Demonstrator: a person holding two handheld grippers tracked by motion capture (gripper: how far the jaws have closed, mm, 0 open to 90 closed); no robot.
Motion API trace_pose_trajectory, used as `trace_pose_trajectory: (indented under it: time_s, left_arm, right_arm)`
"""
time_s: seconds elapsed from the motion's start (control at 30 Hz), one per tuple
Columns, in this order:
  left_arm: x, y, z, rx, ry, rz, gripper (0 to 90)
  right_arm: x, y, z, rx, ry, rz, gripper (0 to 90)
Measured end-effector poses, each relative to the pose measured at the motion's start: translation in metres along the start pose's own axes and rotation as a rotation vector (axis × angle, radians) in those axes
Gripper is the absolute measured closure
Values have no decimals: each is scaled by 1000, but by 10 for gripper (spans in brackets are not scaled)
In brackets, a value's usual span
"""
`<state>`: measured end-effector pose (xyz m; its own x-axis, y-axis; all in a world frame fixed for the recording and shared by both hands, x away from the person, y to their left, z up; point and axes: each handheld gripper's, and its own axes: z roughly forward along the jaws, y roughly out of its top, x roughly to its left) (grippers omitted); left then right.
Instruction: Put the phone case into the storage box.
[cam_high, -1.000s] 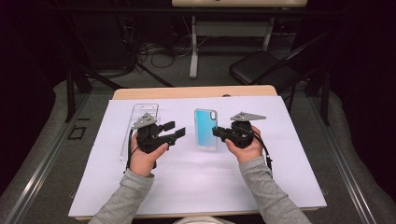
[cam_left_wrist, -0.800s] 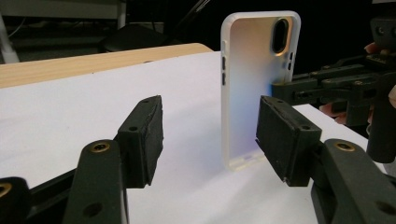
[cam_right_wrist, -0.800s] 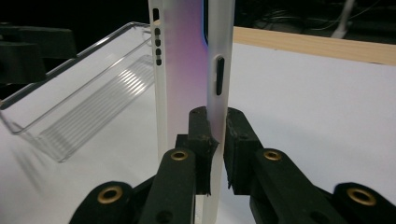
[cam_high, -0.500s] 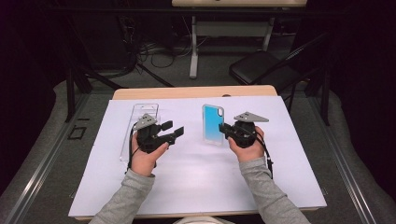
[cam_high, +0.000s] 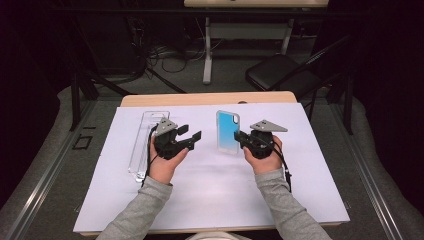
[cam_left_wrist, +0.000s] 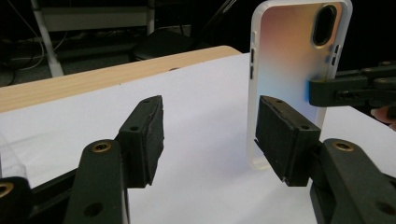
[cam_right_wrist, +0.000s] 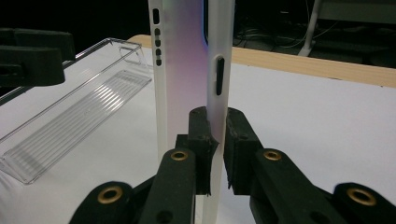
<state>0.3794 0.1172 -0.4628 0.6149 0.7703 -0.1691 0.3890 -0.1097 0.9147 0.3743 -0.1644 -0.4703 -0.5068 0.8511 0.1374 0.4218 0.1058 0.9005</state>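
My right gripper is pinching the upright phone case by its edge. My left gripper is hovering nearby, jaws spread. A clear plastic tray is lying beside my left hand.

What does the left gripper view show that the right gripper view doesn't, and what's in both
The left gripper view alone shows the phone case's broad face with its oval camera cutout, and the left gripper's jaws standing wide apart, holding nothing. The right gripper view alone shows the clear plastic tray lying on the white sheet, and the right gripper clamped on the case's side edge beside a button slot. Both show the case held upright, the white sheet and the wooden table edge behind it.
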Motion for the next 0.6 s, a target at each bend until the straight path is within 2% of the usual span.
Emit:
trace_pose_trajectory:
  time_s: [0.27, 0.6]
  left_arm:
    - [-3, 11, 12, -14, 18, -13, 438]
    - [-4, 17, 30, -21, 38, -34, 469]
  right_arm:
    - [3, 4, 4, 5, -5, 2, 825]
    - [16, 12, 22, -8, -31, -20, 825]
